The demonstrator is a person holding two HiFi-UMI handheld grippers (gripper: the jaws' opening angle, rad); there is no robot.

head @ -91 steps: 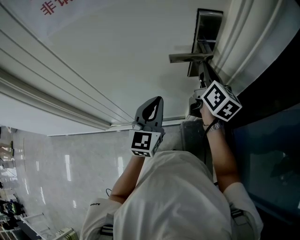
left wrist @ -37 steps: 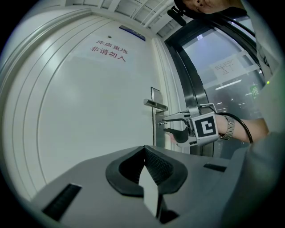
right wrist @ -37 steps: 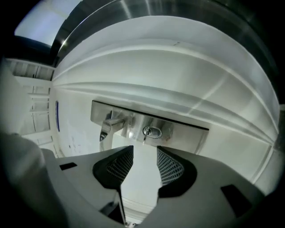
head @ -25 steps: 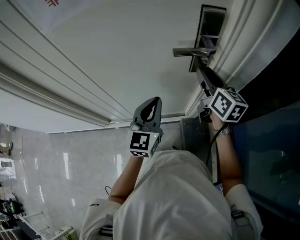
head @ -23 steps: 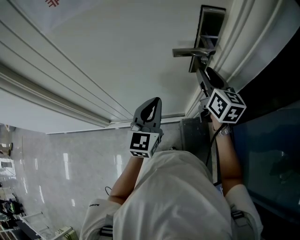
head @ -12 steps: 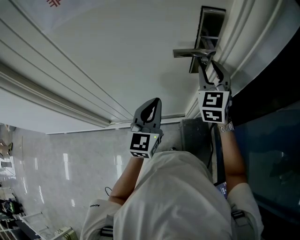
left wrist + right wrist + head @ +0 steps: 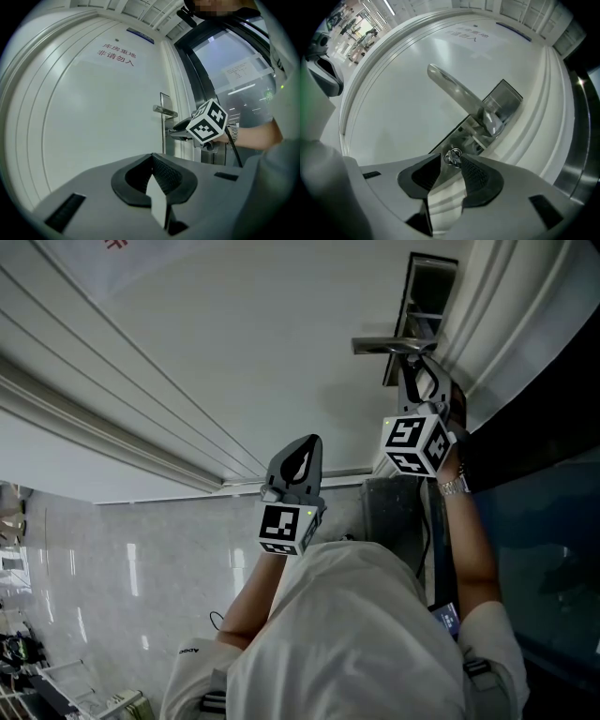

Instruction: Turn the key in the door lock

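Note:
A white door carries a silver lever handle (image 7: 384, 345) (image 7: 454, 91) on a dark lock plate (image 7: 429, 287) (image 7: 501, 105). A small key with a metal ring (image 7: 452, 157) sticks out of the plate below the handle. My right gripper (image 7: 424, 379) (image 7: 449, 160) is right at the lock and open, and the key ring lies between its tips, against the right pad (image 7: 476, 176). My left gripper (image 7: 302, 454) (image 7: 154, 164) is shut on nothing, held away from the door, lower and to the left of the lock. The keyhole itself is hidden.
A stepped white door frame (image 7: 487, 324) and a dark glass panel (image 7: 534, 549) run along the right of the door. A sign with red characters (image 7: 116, 51) is on the door. A pale marble floor (image 7: 112, 559) shows at the lower left. The person's white shirt (image 7: 356, 634) fills the bottom.
The right gripper rolled about its axis at the lock, so its marker cube shows different faces, and its jaws went from turned sideways to straddling the key. The left gripper stayed still.

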